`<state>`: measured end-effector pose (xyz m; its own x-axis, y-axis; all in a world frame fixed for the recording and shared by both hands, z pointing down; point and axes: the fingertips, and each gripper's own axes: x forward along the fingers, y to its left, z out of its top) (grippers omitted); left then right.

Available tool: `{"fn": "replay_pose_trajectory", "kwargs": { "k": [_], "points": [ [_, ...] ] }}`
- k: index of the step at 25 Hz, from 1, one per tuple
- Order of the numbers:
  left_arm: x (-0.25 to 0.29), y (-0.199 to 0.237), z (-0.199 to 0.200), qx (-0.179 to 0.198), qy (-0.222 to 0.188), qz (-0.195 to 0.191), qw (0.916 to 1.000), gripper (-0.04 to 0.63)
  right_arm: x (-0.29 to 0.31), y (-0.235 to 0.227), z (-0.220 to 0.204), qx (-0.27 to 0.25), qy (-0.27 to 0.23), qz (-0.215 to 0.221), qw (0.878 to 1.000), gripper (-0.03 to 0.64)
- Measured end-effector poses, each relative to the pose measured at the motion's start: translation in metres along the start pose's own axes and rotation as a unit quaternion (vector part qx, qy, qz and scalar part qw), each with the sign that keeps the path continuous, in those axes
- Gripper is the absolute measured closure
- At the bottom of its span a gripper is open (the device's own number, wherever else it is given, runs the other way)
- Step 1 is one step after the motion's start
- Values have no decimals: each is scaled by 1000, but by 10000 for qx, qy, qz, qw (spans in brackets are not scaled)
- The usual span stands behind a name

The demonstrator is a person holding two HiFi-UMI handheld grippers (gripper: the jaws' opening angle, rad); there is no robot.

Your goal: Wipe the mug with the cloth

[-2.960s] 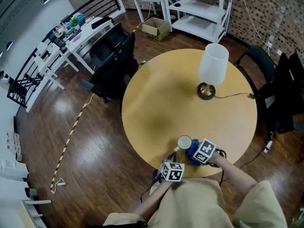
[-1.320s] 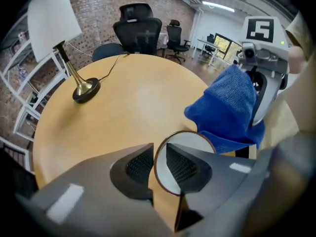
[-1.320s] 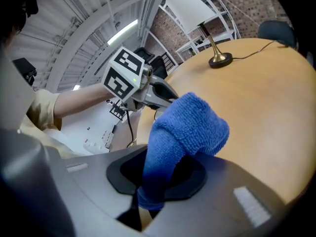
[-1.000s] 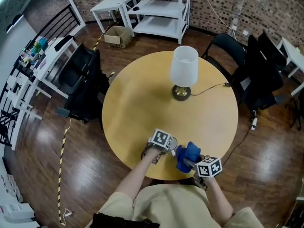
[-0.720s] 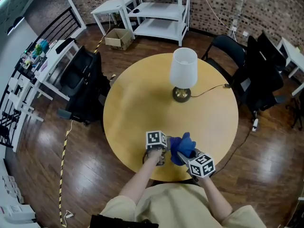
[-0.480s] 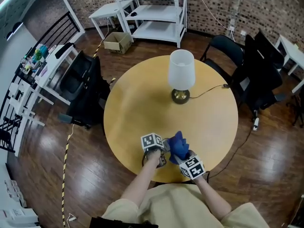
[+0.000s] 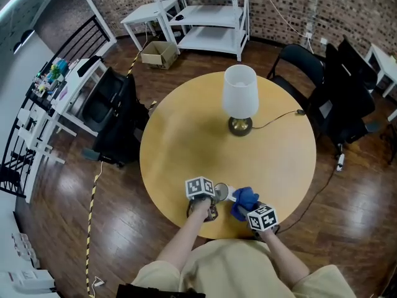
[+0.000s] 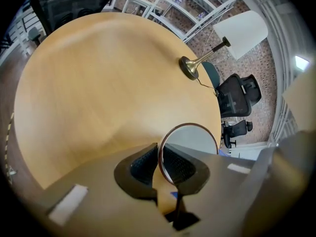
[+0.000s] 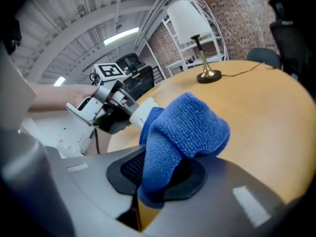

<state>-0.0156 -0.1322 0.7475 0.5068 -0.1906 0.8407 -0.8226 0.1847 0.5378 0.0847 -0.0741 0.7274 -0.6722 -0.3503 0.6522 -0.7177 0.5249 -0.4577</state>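
Note:
A white mug (image 7: 221, 192) with a dark rim is held near the round wooden table's (image 7: 186, 135) front edge. My left gripper (image 7: 209, 198) is shut on the mug's wall. In the left gripper view the rim of the mug (image 8: 192, 139) runs between the pads of the left gripper (image 8: 159, 154). A bunched blue cloth (image 7: 244, 200) sits just right of the mug, and my right gripper (image 7: 251, 208) is shut on it. In the right gripper view the cloth (image 9: 185, 125) bulges out of the right gripper (image 9: 157, 162) and reaches the mug (image 9: 142, 111). Whether they press together I cannot tell.
A white-shaded lamp (image 7: 240, 98) with a brass base stands at the table's far side, its cord (image 7: 279, 118) trailing right. Black chairs (image 7: 115, 113) stand left of the table and others (image 7: 344, 95) to its right. White shelves (image 7: 208, 17) and a cardboard box (image 7: 160, 53) are beyond.
The left gripper has rolled, turning the mug's opening into view. The right gripper swung the cloth in toward the mug, then dropped lower beside it.

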Motion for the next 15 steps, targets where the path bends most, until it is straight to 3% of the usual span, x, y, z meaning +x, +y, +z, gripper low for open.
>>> {"fn": "replay_pose_trajectory", "kwargs": {
  "k": [4, 7, 11, 15],
  "points": [
    [0, 1, 1, 191, 55, -6, 9998, 568, 18, 3, -2, 44, 48, 356, 9993, 543],
    [1, 1, 3, 562, 137, 59, 9983, 568, 28, 2, -7, -284, 295, 570, 9975, 543],
    [-2, -1, 11, 1000, 132, 246, 9946, 568, 44, 3, -10, -936, 741, 613, 9910, 543],
    [-5, 1, 21, 1098, 29, 404, 9931, 566, 44, 2, -4, -1043, 900, 576, 9888, 543]
  ]
}}
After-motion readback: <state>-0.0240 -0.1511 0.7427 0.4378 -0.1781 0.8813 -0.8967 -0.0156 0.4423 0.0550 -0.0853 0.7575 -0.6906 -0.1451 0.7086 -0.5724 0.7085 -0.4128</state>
